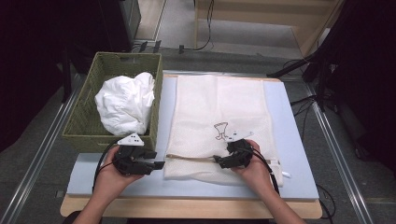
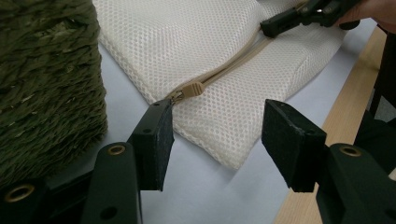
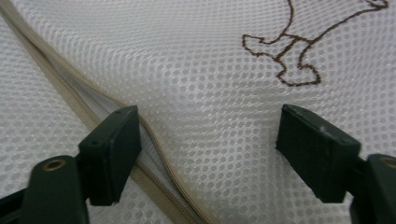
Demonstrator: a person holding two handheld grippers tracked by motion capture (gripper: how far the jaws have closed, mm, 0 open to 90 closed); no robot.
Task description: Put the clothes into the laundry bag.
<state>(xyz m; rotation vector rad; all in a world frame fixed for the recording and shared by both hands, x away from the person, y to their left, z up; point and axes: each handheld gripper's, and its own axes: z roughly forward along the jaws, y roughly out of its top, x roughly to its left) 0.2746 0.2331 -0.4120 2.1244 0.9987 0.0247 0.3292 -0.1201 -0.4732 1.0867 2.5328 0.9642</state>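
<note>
A white mesh laundry bag (image 1: 219, 116) with a brown embroidered outline (image 3: 289, 60) lies flat on the pale blue mat (image 1: 289, 140). A tan zipper (image 1: 191, 157) runs along its near end, and the zipper pull (image 2: 189, 89) sits at the bag's left corner. My left gripper (image 1: 156, 159) rests on the mat just left of that corner, open, with one pad (image 2: 154, 135) close beside the pull and nothing held. My right gripper (image 1: 219, 161) stands open over the middle of the zipper (image 3: 154, 154), its jaws straddling mesh, and it appears farther off in the left gripper view (image 2: 271, 25).
A green woven basket (image 1: 84, 126) holding a crumpled white garment (image 1: 126, 102) stands at the left, right behind my left hand. The basket wall (image 2: 46, 84) is close to the left gripper. The wooden table edge (image 1: 187, 207) runs along the front.
</note>
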